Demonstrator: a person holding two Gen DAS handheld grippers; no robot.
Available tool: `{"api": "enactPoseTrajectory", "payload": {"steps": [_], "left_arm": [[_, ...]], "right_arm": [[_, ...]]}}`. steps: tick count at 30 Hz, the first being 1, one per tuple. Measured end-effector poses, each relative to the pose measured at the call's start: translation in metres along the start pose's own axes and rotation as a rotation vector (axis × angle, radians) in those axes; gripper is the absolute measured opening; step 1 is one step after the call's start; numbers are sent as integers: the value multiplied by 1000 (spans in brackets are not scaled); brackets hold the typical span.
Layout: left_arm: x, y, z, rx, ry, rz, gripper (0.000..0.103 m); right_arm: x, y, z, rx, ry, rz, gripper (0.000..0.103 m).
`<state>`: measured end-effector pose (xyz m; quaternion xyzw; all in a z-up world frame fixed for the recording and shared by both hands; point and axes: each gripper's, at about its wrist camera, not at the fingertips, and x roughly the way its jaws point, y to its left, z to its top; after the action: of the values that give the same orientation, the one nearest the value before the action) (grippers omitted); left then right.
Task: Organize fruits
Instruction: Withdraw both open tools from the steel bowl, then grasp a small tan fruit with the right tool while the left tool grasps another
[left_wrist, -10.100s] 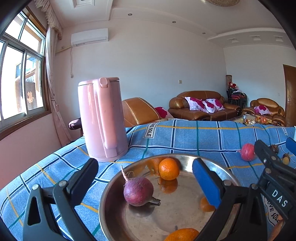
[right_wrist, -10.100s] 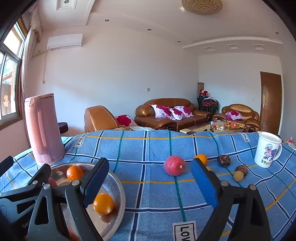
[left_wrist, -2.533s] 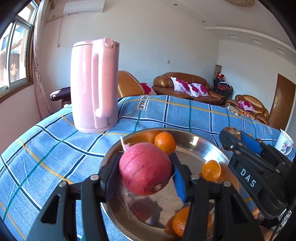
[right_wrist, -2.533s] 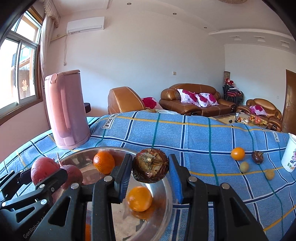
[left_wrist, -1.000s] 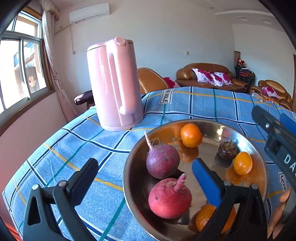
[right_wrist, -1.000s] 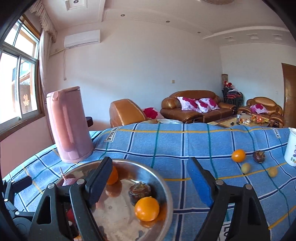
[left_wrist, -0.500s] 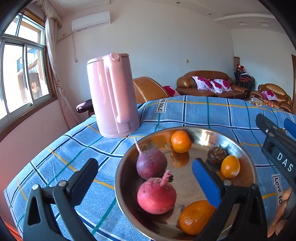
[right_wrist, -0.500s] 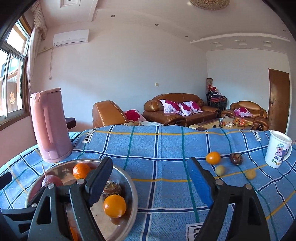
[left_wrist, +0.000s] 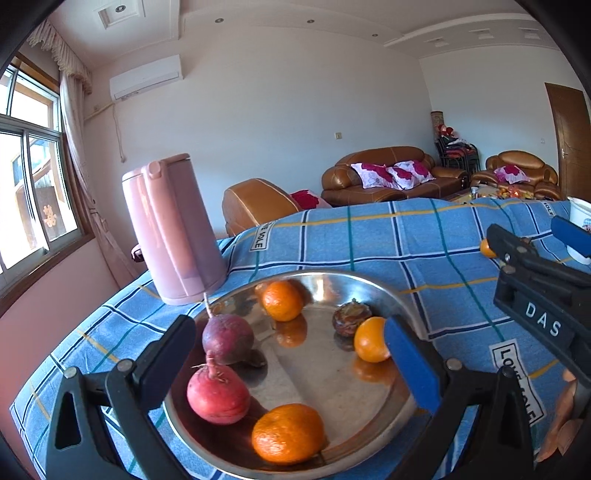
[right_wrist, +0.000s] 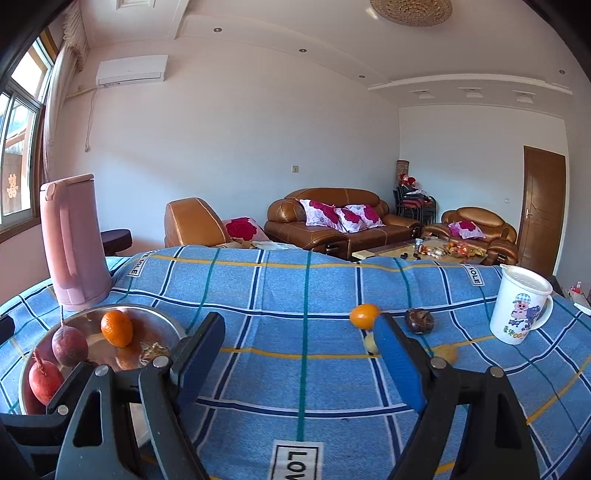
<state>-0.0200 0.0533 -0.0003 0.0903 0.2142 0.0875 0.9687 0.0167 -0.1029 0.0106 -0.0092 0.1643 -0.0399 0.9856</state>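
Note:
A steel bowl (left_wrist: 384, 291) on the blue checked cloth holds a purple root (left_wrist: 227, 339), a red root (left_wrist: 217, 394), three oranges (left_wrist: 282, 300) and a brown fruit (left_wrist: 349, 320). My left gripper (left_wrist: 288, 360) is open and empty over the bowl's near side. My right gripper (right_wrist: 301, 345) is open and empty above bare cloth right of the bowl (right_wrist: 168, 322). Ahead of it lie an orange (right_wrist: 364, 315), a brown fruit (right_wrist: 419, 321) and two small yellowish fruits (right_wrist: 445, 352), one partly hidden behind the blue finger.
A pink kettle (left_wrist: 171, 229) stands behind the bowl at the left; it also shows in the right wrist view (right_wrist: 74, 242). A white cartoon mug (right_wrist: 519, 304) stands at the right. The right gripper's body (left_wrist: 543, 291) crosses the left view. Sofas stand beyond the table's far edge.
Both grippers have drawn back from the bowl and turned slightly right. The right gripper now faces the loose fruits on the cloth. Both stay open and empty.

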Motion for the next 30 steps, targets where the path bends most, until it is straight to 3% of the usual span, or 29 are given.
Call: {"api": "enactPoseTrajectory", "payload": {"steps": [19,25,30], "left_arm": [[-5,-108,24,80,18,-178,103],[6,-138,34,54,73,-243,103],[24,-164,41,51,104,-247,103]], "right_arm": [[-3,-128,-6,78,67,-200,84],[5,-166,-8,143,129,-240,84],[21,-187,-11,197,208,-234,84]]}}
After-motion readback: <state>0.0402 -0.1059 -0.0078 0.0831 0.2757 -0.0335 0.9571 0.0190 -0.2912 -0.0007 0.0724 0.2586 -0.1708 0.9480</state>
